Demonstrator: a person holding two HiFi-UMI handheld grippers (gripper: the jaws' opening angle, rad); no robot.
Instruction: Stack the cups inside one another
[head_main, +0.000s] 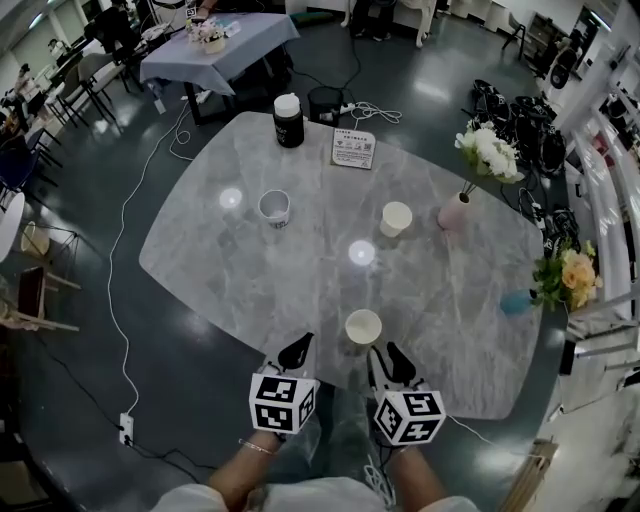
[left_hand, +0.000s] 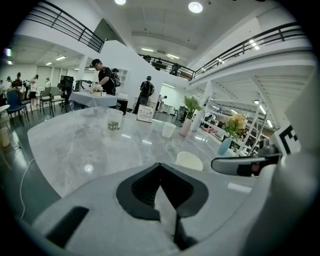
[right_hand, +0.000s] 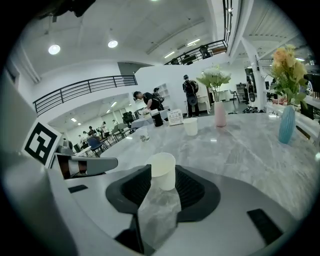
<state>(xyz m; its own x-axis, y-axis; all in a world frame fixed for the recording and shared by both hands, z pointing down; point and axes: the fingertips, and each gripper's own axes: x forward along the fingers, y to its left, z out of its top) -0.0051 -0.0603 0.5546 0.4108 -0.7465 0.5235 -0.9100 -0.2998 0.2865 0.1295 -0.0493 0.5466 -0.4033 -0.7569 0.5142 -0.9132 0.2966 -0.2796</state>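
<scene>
Lining up on the first cup at the tabletop's near edge.
The right gripper (head_main: 386, 353) has its jaws apart, and the nearest cup (head_main: 363, 326) stands just ahead of them, not yet gripped. The left gripper (head_main: 298, 350) has its jaws closed on nothing. A plain cup (head_main: 396, 218) and a printed cup (head_main: 274, 208) stand mid-tabletop (head_main: 230, 290). The next move likely calls for closing on the near cup and carrying it over another.

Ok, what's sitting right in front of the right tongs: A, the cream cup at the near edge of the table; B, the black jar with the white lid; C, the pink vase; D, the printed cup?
A: the near cream cup stands upright on the table just ahead of the right tongs, lined up with the gap between the parted jaws.
</scene>
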